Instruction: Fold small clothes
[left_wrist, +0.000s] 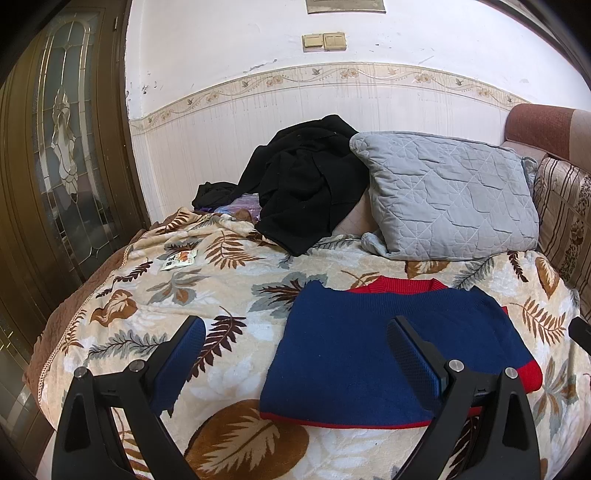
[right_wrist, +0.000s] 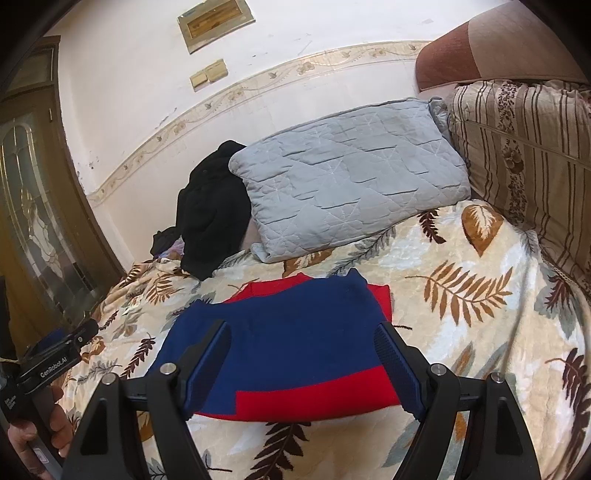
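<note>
Left gripper (left_wrist: 295, 343) spread wide, empty, hovering over leaf-print blanket (left_wrist: 229, 273). Navy-and-red knit sweater (left_wrist: 391, 350) lying folded flat mid-bed, likely finished. Right gripper (right_wrist: 301, 341) likewise spread, empty, poised above it. Grey quilted pillow (right_wrist: 347, 173) behind.

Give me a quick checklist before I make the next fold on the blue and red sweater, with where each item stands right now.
1. Left hand-held gripper open and empty: ok, nothing sits between the fingers.
2. Right hand-held gripper open and empty: ok, it hangs above the sweater with the fingers apart.
3. Blue and red sweater lying flat on the leaf-print blanket: ok, it looks already folded into a rough rectangle.
4. Sweater apart from the grey pillow and the black garment: ok, blanket shows between them.
5. Small packet out of the way: ok, it lies well off to the left.
6. Layers underneath lying smooth: cannot tell, they are hidden.
</note>
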